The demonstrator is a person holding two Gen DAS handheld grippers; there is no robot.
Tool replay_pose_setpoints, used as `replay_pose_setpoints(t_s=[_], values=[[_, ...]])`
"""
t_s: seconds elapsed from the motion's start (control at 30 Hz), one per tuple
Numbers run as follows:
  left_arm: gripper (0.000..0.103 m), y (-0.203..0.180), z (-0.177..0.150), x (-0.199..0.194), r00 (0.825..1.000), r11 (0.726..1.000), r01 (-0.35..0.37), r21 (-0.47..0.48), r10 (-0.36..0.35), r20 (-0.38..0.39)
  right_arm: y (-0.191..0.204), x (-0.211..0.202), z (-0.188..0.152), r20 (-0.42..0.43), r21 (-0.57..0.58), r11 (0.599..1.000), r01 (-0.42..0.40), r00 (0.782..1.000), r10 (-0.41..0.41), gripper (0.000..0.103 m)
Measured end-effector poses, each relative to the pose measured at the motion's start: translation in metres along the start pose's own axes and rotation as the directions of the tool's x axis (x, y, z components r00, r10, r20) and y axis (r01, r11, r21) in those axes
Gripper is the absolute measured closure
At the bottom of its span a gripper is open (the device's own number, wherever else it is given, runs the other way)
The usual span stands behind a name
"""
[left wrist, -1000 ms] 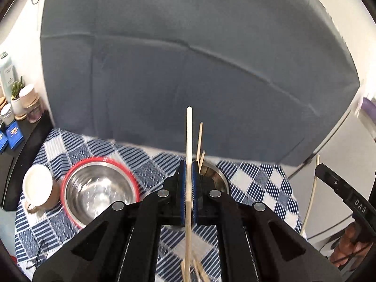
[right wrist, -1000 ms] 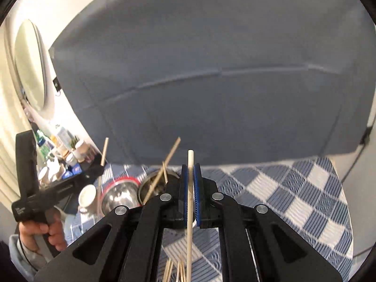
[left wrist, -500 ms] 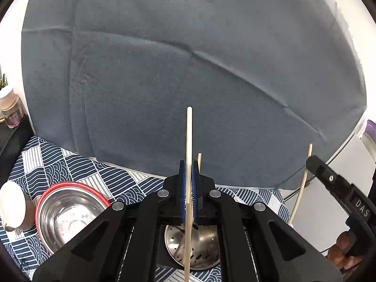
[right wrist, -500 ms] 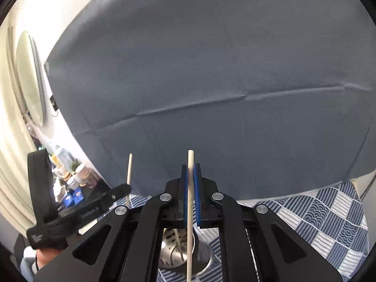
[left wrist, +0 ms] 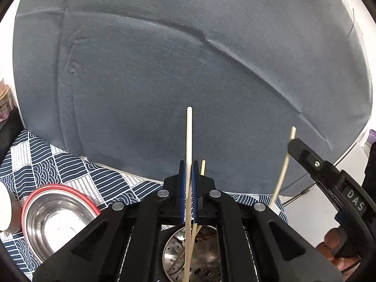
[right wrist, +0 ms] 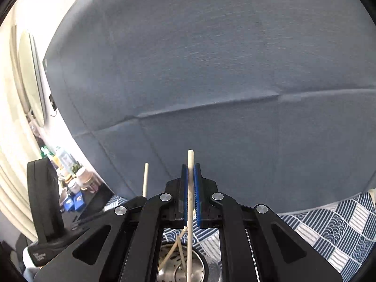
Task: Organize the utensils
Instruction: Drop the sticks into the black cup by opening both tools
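Observation:
My left gripper point(left wrist: 188, 164) is shut on a pale wooden chopstick point(left wrist: 189, 145) that stands upright, its lower end over the perforated steel utensil holder point(left wrist: 178, 256) below. Other chopsticks lean inside that holder. My right gripper point(right wrist: 190, 166) is shut on a second chopstick point(right wrist: 189, 178), also upright, above the same holder point(right wrist: 174, 265). In the left wrist view the right gripper point(left wrist: 291, 145) shows at the right edge with its chopstick point(left wrist: 282, 176). The right wrist view has the left gripper's handle point(right wrist: 44, 206) at far left, with its chopstick point(right wrist: 145, 178).
A red-rimmed steel bowl point(left wrist: 58, 221) sits left of the holder on the blue patterned tablecloth point(left wrist: 77, 171). A white cup point(left wrist: 4, 209) is at the left edge. A grey fabric backdrop point(left wrist: 188, 58) rises behind the table. Jars and bottles point(right wrist: 77, 181) crowd a dark side shelf.
Both grippers moved forward and down toward the holder, which now lies right beneath the jaws. The bowl slid to the lower left of the left view. Both chopsticks stay gripped.

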State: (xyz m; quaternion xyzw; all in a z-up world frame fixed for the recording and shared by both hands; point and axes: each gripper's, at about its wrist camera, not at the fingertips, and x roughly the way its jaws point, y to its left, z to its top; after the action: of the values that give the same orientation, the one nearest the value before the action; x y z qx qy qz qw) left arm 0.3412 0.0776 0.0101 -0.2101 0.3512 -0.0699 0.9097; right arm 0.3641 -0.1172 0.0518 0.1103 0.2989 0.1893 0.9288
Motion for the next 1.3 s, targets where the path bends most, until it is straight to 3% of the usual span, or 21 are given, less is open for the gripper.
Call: replay_pose_setpoints(t_s=[0.3, 0.53, 0.67, 0.77, 0.87, 1.03, 1.23, 1.3], values=[[0.098, 0.007, -0.025, 0.020, 0.999, 0.998, -0.050, 0.031, 0.050, 0.012, -0.008, 0.019, -0.028, -0.013, -0.007, 1.000, -0.005, 1.000, 0.005, 0.098], [0.098, 0.009, -0.038, 0.014, 0.999, 1.000, -0.014, 0.024, 0.013, 0.034, -0.013, 0.017, -0.058, -0.025, -0.010, 1.000, -0.026, 0.999, 0.026, 0.098], [0.069, 0.007, -0.043, 0.008, 0.998, 0.998, -0.020, 0.052, 0.017, 0.063, -0.013, 0.011, -0.067, -0.025, -0.024, 1.000, -0.011, 1.000, 0.010, 0.094], [0.066, 0.008, -0.046, 0.001, 0.998, 0.998, -0.019, 0.054, 0.016, 0.066, -0.011, 0.007, -0.068, -0.025, -0.043, 0.999, 0.010, 1.000, -0.011, 0.093], [0.066, 0.012, -0.049, -0.006, 0.997, 0.998, -0.027, 0.051, 0.023, 0.068, -0.010, -0.001, -0.068, -0.012, -0.054, 0.998, 0.028, 0.999, -0.029, 0.081], [0.062, 0.017, -0.051, -0.021, 0.996, 0.998, -0.046, 0.049, 0.042, 0.083, -0.011, -0.019, -0.065, 0.017, -0.045, 0.998, 0.038, 0.999, -0.037, 0.071], [0.053, 0.020, -0.056, -0.042, 0.992, 0.997, -0.064, 0.043, 0.059, 0.114, -0.008, -0.041, -0.066, 0.044, -0.042, 0.998, 0.052, 0.998, -0.050, 0.058], [0.045, 0.021, -0.058, -0.051, 0.990, 0.997, -0.072, 0.042, 0.066, 0.121, -0.007, -0.047, -0.068, 0.049, -0.037, 0.997, 0.061, 0.997, -0.060, 0.046]])
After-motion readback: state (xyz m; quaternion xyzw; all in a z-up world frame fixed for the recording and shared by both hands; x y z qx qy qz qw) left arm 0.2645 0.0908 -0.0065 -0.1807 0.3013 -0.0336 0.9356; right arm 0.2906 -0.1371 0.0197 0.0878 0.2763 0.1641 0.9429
